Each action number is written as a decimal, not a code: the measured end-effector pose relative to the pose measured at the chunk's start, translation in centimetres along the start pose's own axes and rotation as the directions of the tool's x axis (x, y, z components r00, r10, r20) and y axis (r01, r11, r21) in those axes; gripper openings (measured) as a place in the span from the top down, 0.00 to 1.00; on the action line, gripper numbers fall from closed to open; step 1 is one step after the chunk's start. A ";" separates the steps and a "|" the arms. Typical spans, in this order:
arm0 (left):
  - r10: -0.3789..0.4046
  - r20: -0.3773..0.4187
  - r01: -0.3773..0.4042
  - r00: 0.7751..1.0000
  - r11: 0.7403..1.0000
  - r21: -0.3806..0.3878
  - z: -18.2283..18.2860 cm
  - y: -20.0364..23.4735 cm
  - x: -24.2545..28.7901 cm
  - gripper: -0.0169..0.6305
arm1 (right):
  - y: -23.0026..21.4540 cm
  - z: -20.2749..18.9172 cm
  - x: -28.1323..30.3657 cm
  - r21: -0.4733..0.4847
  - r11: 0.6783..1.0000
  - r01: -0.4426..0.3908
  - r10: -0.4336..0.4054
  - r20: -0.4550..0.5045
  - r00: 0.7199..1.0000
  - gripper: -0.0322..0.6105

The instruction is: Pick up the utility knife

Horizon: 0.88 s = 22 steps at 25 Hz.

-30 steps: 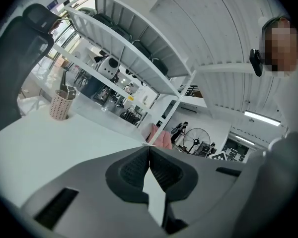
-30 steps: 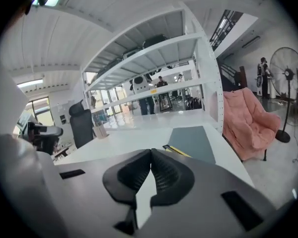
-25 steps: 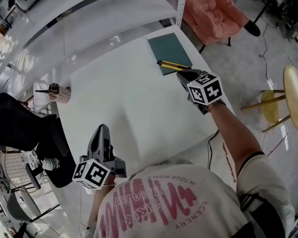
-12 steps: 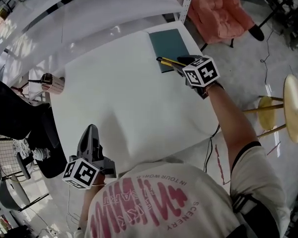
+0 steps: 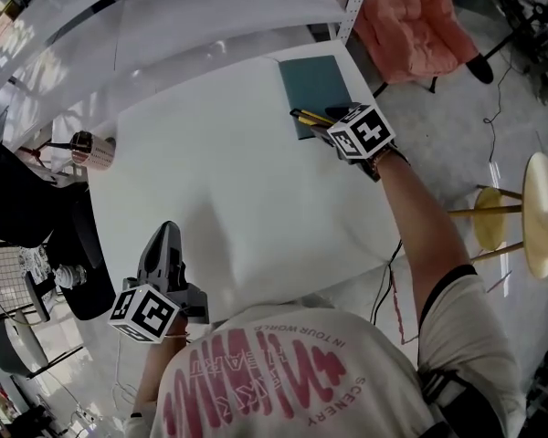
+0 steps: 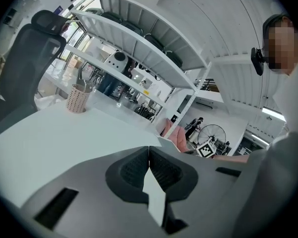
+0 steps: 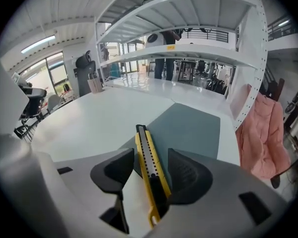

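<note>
Right gripper view: right gripper (image 7: 151, 158) has its jaws spread wide, just been opening. The utility knife (image 7: 143, 145) lies lengthwise between them, pads not squeezing it. Knife rests on the white table (image 5: 219, 181), far end overlapping the green mat (image 7: 191, 125). Left gripper (image 6: 149, 157) sits at the table's near-left edge, well apart, jaws pressed together, nothing in them.

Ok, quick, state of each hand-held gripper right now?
Left hand-held gripper: shut, empty.
Right hand-held gripper: open, jaws have just been opening; utility knife lies between them, not gripped.
</note>
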<state>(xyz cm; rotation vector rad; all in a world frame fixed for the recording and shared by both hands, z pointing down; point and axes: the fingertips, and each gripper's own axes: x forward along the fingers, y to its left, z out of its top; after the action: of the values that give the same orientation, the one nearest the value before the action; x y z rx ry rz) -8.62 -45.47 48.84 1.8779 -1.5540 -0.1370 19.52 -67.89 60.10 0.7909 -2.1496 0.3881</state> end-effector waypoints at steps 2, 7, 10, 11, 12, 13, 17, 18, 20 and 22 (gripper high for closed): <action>0.004 -0.015 -0.004 1.000 1.000 -0.002 -0.3 0.0 0.5 0.94 | -0.2 -0.2 0.2 0.000 1.000 -0.001 0.001 -0.006 1.000 0.59; -0.010 -0.032 0.011 0.999 1.000 0.009 -1.0 -0.7 1.0 0.94 | -0.3 -0.7 0.1 0.059 0.998 -0.006 0.005 0.015 1.000 0.60; -0.006 -0.040 0.006 0.999 1.000 0.010 -1.1 -0.8 0.9 0.94 | -0.3 -0.6 0.1 0.042 0.999 0.003 -0.003 0.002 1.000 0.61; -0.005 -0.043 0.005 0.999 1.000 0.011 -1.1 -0.9 0.8 0.94 | -0.3 -0.5 0.1 0.039 0.999 0.003 -0.002 -0.004 1.000 0.62; -0.004 -0.045 0.004 0.999 1.000 0.013 -1.1 -0.9 0.6 0.94 | -0.2 -0.5 0.1 0.039 0.999 0.001 0.000 -0.009 1.000 0.62; -0.001 -0.045 0.002 0.999 1.000 0.017 -1.0 -0.9 0.5 0.94 | -0.2 -0.6 0.0 0.040 0.999 -0.001 0.001 -0.012 1.000 0.64; 0.013 -0.019 -0.013 1.000 1.000 0.023 -0.2 -0.5 -0.1 0.94 | -0.3 -0.7 -0.1 0.059 0.998 -0.005 0.006 -0.017 1.000 0.70; 0.017 -0.015 -0.016 1.000 1.000 0.025 0.0 -0.5 -0.2 0.94 | -0.5 -0.7 -0.2 0.064 0.998 -0.001 0.002 -0.022 1.000 0.70; 0.021 -0.006 -0.020 1.000 0.999 0.027 0.2 -0.5 -0.4 0.94 | -0.7 -0.7 -0.5 0.061 0.998 0.021 -0.019 -0.032 0.999 0.72; 0.023 -0.002 -0.023 1.000 0.999 0.028 0.2 -0.5 -0.6 0.94 | -0.8 -0.7 -0.5 0.057 0.998 0.030 -0.028 -0.036 0.999 0.72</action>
<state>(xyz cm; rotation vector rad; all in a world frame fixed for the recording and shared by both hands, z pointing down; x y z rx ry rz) -8.50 -45.00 48.25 1.8810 -1.5828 -0.1034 20.67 -67.91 60.11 0.8408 -2.0996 0.4476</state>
